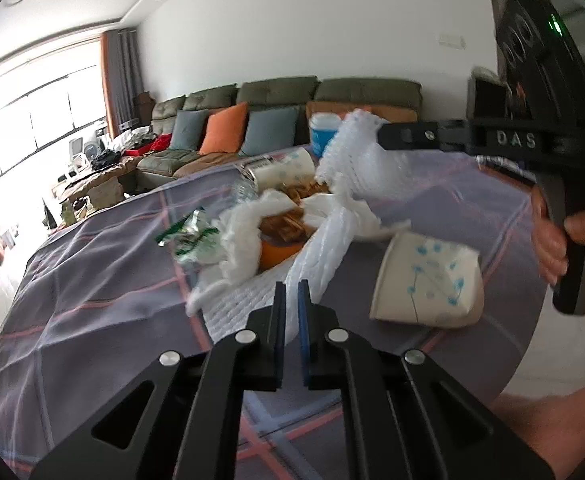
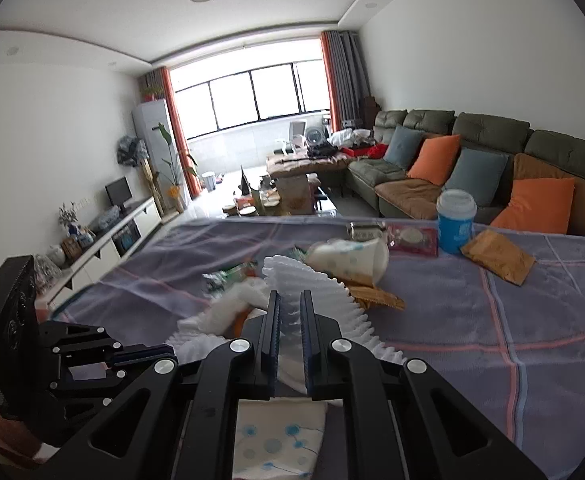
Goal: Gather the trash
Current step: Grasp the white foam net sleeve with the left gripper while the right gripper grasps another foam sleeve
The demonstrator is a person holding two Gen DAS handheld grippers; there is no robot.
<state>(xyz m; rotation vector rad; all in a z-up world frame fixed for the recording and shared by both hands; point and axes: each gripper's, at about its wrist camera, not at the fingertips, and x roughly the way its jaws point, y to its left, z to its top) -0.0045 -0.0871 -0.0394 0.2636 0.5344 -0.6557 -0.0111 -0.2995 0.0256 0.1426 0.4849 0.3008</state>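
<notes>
Trash lies heaped on a table under a purple checked cloth point(image 1: 92, 280). My left gripper point(image 1: 291, 296) is shut on a strip of white foam netting point(image 1: 324, 248) that trails up into the heap. My right gripper point(image 2: 291, 304) is shut on ribbed white foam netting point(image 2: 312, 280) and holds it above the heap. In the left wrist view the right gripper point(image 1: 380, 134) enters from the right. I cannot tell whether both hold one piece. A paper cup point(image 1: 428, 280) with blue dots lies on its side beside the left gripper. Orange peel point(image 1: 276, 252) and a green wrapper point(image 1: 188, 236) sit in the heap.
A second paper cup point(image 2: 348, 258) lies tipped behind the foam. A blue lidded cup point(image 2: 456, 216), a brown packet point(image 2: 496, 256) and a red packet point(image 2: 412, 240) stand near the table's far edge. A hand point(image 1: 584, 232) grips the right tool. A sofa point(image 2: 472, 152) is beyond.
</notes>
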